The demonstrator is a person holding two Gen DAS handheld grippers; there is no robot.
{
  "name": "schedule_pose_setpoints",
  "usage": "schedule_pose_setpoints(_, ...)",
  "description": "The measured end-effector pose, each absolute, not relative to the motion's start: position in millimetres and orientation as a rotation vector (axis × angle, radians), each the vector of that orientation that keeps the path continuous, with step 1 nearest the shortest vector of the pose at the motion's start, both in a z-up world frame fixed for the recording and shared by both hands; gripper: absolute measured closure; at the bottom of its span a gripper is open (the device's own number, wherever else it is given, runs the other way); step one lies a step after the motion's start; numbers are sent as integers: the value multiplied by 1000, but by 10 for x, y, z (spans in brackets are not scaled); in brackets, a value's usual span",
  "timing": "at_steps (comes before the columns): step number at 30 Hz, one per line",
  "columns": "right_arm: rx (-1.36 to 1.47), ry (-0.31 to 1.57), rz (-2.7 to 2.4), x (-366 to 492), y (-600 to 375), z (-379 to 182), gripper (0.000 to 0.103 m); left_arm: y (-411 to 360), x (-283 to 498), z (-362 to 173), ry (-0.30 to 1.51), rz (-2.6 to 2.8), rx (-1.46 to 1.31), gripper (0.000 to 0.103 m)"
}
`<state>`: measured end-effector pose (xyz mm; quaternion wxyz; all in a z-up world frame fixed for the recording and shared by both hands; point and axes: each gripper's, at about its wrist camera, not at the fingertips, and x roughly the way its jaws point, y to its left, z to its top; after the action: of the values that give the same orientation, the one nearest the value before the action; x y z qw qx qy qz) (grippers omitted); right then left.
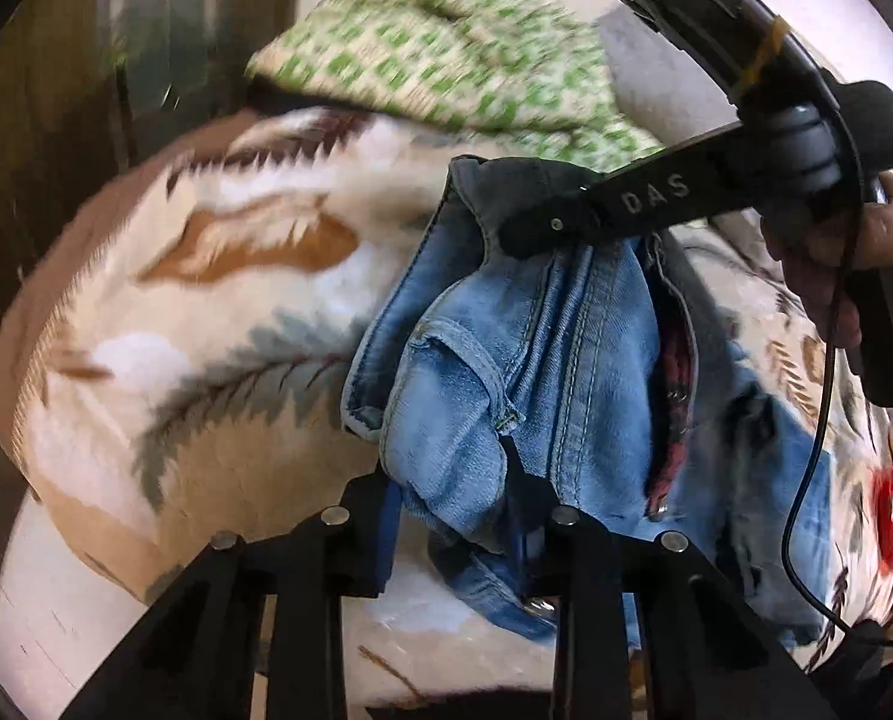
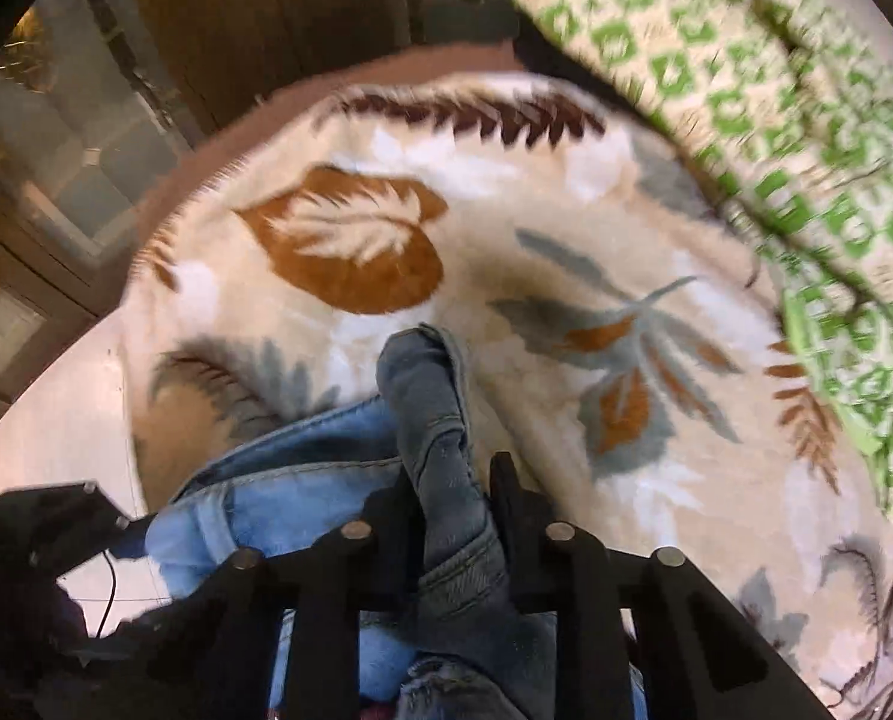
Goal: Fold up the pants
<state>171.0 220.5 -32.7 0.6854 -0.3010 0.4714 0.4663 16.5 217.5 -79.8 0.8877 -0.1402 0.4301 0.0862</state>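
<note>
between the left gripper's [image 1: 452,510] black fingers, low in the left wrist view, a bunched fold of the blue jeans [image 1: 542,360] is pinched; the jaws stand narrow, closed on the denim. from there the jeans hang and bunch upward in the picture toward the right gripper [image 1: 524,234], which comes in from the upper right with a hand [image 1: 848,258] on its handle and a thin black cable trailing down. its tip sits on the top edge of the jeans.

from the right wrist view, the right gripper [image 2: 446,480] has its fingers closed tight on a darker, grey-looking strip of the jeans [image 2: 440,420] that runs up between them and ends just beyond the tips. lighter blue denim spreads to the lower left.

under the jeans lies a cream blanket [image 2: 506,240] with brown and grey leaves. a green-patterned cloth [image 2: 776,150] sits at its far side, apart from the jeans.
</note>
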Motion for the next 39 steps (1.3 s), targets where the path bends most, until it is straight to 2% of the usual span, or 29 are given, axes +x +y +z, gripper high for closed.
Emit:
schedule_pose_setpoints(7,-522,967,1028,1554,1200,311,83,1436,4,-222,805,47,-152,74)
schedule_pose_setpoints(11,-441,958,969,1488,382,437,83,906,-43,-133,797,-72,-92,74)
schedule_pose_setpoints(18,-392,1070,821,1387,-847,-28,83,-32,30,-403,884,-270,-10,75)
schedule_pose_setpoints(25,-294,1183,735,1520,-1458,-663,82,-608,199,-915,1015,-337,33,75)
schedule_pose_setpoints(26,-278,1197,730,1551,-1494,-736,81,-607,195,-969,1025,-338,28,74)
schedule_pose_setpoints(27,-250,1214,719,1584,-1553,-805,75,-637,210,-1036,1035,-337,44,73)
schedule_pose_setpoints(29,-215,1234,697,1592,-1644,-852,54,-690,234,-1132,1045,-335,75,72)
schedule_pose_setpoints(30,-213,1234,658,1602,-1719,-843,35,-719,249,-1156,1042,-335,85,69)
schedule_pose_setpoints(31,-215,1226,635,1593,-1768,-823,32,-740,253,-1171,1037,-329,98,68)
schedule_pose_setpoints(32,-204,1215,622,1577,-1864,-783,32,-777,249,-1172,1031,-329,110,66)
schedule_pose_setpoints(33,-182,1215,622,1558,-1950,-754,32,-790,249,-1163,1028,-334,112,55)
schedule_pose_setpoints(34,-169,1210,613,1539,-2013,-723,32,-794,228,-1138,1024,-361,97,39)
schedule_pose_setpoints(35,-157,1201,598,1503,-2096,-668,32,-799,190,-1056,1013,-407,73,33)
schedule_pose_setpoints(38,-126,1175,572,1391,-2258,-523,32,-739,11,-711,960,-472,28,30)
schedule_pose_setpoints(39,-112,1169,570,1367,-2299,-485,32,-687,-32,-592,934,-482,11,23)
